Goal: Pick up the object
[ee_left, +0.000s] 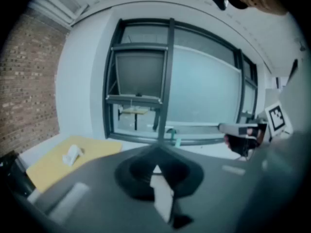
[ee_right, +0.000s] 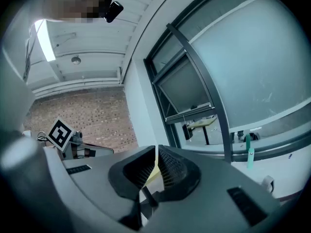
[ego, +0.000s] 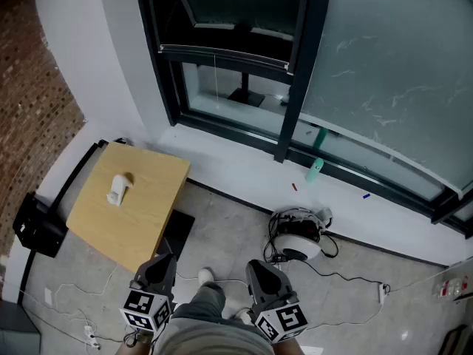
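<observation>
The white object lies on the wooden bench, left of its middle. In the head view its long axis runs from 7 to 1 o'clock; which end leads is unclear. The left claw and right claw sit at 6 o'clock, each pressed together on nothing. The object is well apart, at 11 o'clock from the left claw.

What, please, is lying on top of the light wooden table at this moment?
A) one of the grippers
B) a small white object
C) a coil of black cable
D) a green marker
B: the head view shows only a small white object lying on the wooden table, and nothing else rests on the top.
</observation>
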